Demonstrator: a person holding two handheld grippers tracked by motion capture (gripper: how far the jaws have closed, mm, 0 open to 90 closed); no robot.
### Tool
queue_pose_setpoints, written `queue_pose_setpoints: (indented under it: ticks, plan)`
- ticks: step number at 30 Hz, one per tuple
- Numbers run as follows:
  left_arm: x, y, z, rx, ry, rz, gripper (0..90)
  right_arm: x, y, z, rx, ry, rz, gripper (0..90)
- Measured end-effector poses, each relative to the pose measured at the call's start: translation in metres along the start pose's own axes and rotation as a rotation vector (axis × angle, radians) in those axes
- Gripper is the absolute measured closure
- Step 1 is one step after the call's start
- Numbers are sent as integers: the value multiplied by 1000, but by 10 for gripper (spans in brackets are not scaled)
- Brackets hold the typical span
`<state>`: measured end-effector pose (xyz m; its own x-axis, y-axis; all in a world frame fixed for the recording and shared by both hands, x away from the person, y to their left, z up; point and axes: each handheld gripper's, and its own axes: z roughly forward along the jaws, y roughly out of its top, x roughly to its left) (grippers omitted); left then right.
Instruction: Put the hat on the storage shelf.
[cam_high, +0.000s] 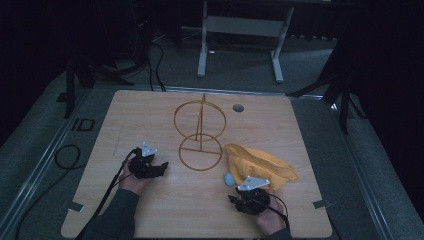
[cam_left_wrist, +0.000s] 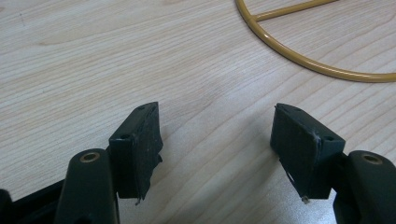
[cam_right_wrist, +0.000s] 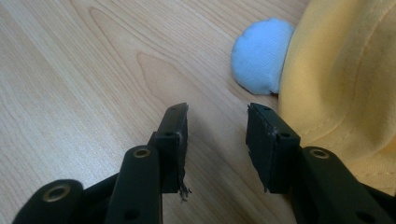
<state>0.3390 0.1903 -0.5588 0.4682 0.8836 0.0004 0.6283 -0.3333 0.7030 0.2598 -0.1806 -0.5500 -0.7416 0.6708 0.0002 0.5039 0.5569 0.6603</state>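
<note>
Pale wood-grain laminate covers the tabletop (cam_high: 150, 120), which stands on grey carpet in a dark room, with the white legs of another table (cam_high: 240, 35) behind it and black cables (cam_high: 65, 157) looping over the floor at the left. A yellow wire stand (cam_high: 200, 135), two rings joined by an upright rod, sits near the middle of the board, and a small round grey disc (cam_high: 238, 107) lies just beyond it; the near-left half of the surface and the strip along the front edge lie bare. A yellow cloth (cam_high: 260, 167) lies crumpled at the right, close to the right edge, its stitched hem turned toward the person. A small light-blue pad (cam_high: 228, 178), soft and rounded, pokes out from under the cloth's near-left side and touches it. The right gripper (cam_high: 239, 194) rests low at the front of the tabletop just short of the cloth, its fingers (cam_right_wrist: 175, 135) partly apart with bare wood between them; one finger sits just beside the hem, and the blue pad lies a little ahead. The left gripper (cam_high: 161, 167) sits well apart at the left, beside the stand's lower ring, its fingers (cam_left_wrist: 140, 140) spread wide over bare wood and holding nothing.
</note>
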Motion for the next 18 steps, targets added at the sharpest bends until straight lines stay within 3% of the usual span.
queue_pose_setpoints:
  ticks: [6,8,13,18]
  plan:
    - [0,0,0,0,-1,1,338,1,-1,-1,-1,-3,-4,585]
    - [0,0,0,-1,-1,1,338,1,0,-4,6,20,-20,585]
    - [0,0,0,-2,-1,0,338,3,-2,-29,-26,-20,-88,615]
    - [0,0,0,-1,0,0,338,-6,-11,-50,-33,-53,-72,612]
